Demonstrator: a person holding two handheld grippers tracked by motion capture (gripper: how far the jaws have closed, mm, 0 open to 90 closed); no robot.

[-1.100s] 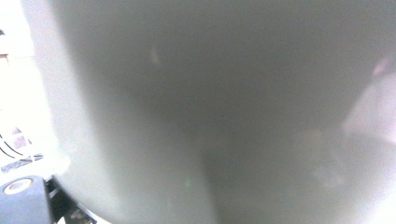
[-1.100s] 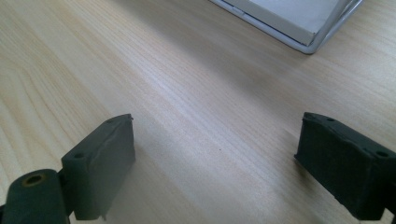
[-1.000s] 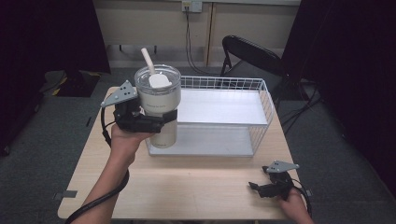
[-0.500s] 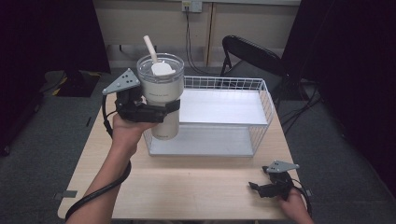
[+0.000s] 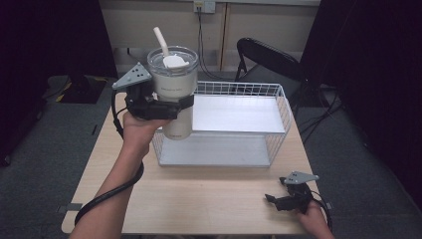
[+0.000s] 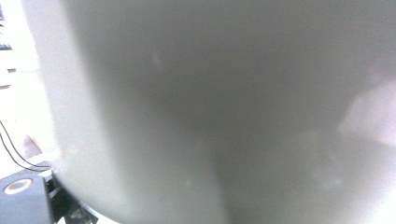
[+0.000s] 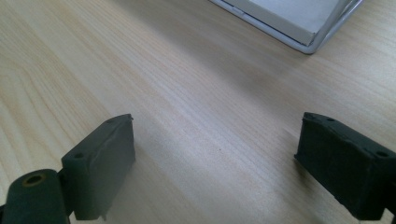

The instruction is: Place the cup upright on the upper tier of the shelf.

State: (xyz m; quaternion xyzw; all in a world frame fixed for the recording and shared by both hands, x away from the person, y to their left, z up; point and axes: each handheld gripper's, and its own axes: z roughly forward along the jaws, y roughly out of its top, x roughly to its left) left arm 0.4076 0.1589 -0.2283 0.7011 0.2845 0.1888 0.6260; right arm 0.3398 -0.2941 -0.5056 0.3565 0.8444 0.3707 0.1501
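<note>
While the left gripper [image 5: 171, 105] clamps the cream tumbler [image 5: 174, 94] above the wire basket's [image 5: 278, 107] corner, it's upright. Right gripper [image 5: 282, 196] rests on the table [image 5: 209, 199], jaws wide apart.

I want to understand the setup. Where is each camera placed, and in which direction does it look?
High view: above the person's side, facing forward and down on the table; forearms, left gripper clamping the tumbler, right gripper.
Left gripper view: rides that gripper, close against the tumbler's wall.
Right gripper view: low over the table, open jaws.
Shared: wire basket corner.
</note>
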